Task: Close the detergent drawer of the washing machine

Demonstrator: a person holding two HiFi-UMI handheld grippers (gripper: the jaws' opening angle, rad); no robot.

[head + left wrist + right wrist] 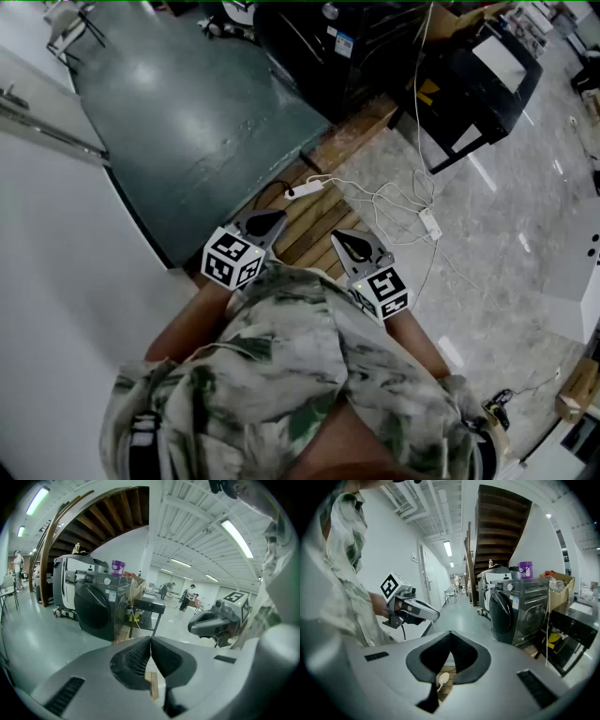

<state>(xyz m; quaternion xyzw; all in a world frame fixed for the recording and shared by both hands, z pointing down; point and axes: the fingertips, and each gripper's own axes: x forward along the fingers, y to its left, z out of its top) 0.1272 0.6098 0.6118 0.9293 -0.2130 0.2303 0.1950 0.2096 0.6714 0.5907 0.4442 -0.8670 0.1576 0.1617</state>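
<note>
The washer (99,605), a dark front-loader, is seen far across the floor (33,639), well apart from both grippers. Its drawer is too small to be made out, so open or shut cannot be told. The left gripper (151,640) and right gripper (451,633) are held near the body, side by side, jaws pressed together on nothing. The washer lies ahead, left of the left jaws and right of the right jaws. Neither is judged plainly nearer, so an approach is needed first.
</note>
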